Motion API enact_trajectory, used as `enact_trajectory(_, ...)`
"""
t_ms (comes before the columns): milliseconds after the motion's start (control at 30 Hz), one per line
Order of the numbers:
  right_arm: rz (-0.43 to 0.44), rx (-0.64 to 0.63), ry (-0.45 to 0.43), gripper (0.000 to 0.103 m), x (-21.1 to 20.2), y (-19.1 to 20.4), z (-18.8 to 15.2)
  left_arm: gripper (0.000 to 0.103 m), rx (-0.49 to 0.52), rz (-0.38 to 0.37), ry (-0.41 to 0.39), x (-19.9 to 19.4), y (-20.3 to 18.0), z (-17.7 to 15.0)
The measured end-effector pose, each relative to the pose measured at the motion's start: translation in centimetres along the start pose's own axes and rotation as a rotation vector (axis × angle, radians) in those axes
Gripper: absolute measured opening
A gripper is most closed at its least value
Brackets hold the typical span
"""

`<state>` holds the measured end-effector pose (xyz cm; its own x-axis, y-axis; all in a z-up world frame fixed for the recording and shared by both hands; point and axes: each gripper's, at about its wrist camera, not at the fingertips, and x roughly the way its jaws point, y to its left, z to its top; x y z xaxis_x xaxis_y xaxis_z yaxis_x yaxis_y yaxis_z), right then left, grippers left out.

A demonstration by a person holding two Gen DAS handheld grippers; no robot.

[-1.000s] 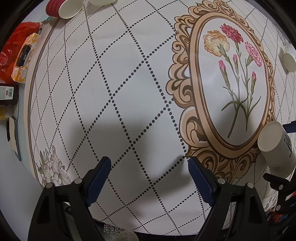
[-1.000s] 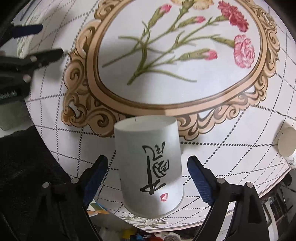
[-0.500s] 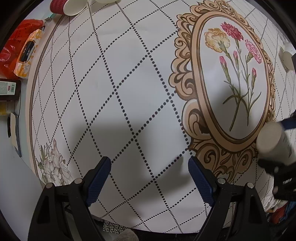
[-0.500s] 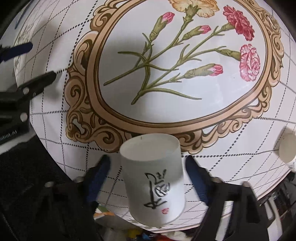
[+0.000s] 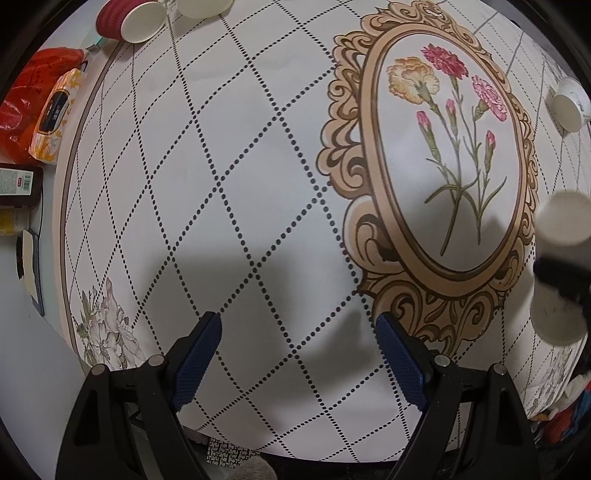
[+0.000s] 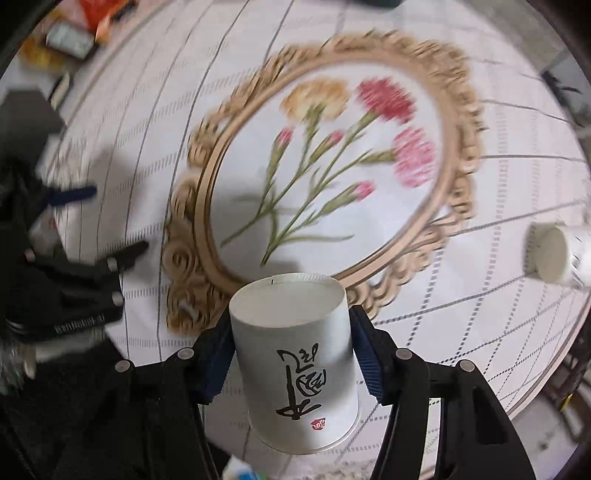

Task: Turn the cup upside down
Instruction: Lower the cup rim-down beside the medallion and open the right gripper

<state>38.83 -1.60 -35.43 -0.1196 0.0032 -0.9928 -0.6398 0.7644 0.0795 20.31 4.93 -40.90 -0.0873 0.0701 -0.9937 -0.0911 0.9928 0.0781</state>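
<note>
- Between the blue pads (image 6: pixel 364 354) of the right gripper (image 6: pixel 291 347): white paper cup (image 6: pixel 295 354), clenched across its mid-wall, lifted off the round table (image 6: pixel 480 325), closed base pointing away from the camera and open rim nearest it.
- Likely light and thin-walled, easily dented; best pinched low on the wall near the stiffer base or rim, gently, never squeezed flat.
- Judging by the heavy blur behind the cup, caught in mid-swing over the near edge of the flower medallion (image 6: pixel 332 166).
- Off to the near left: left gripper (image 5: pixel 299 354), released and holding nothing, pads wide apart above bare dotted tablecloth.
- Further right on the table: a second white cup (image 6: pixel 554 254) lying on its side, well apart.
- At the far left edge: red ribbed cup (image 5: pixel 129 18) tipped over, plus an orange tissue pack (image 5: pixel 55 114).
</note>
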Motion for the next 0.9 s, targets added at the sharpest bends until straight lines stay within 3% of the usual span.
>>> enact_trajectory(267,-0.041,0.233,-0.426,0.062,-2.6,-1.8,-4.1,0.085,0.007,-0.013,0.006,0.2,-1.6,-0.1)
enact_trajectory(433,-0.094,0.330,-0.582,0.062,-2.8,-2.5,-5.5,0.085,0.008,-0.022,0.020,1.2,-1.8,-0.3)
enact_trajectory(567,-0.131,0.364,-0.650,0.062,-2.1,-2.0,-6.5,0.085,0.031,-0.007,0.014,1.5,-2.6,-0.1)
enact_trajectory(900,-0.130,0.398,-0.654,0.062,-2.0,-1.5,-8.9,0.085,0.071,0.009,-0.005,1.0,-5.0,-0.9)
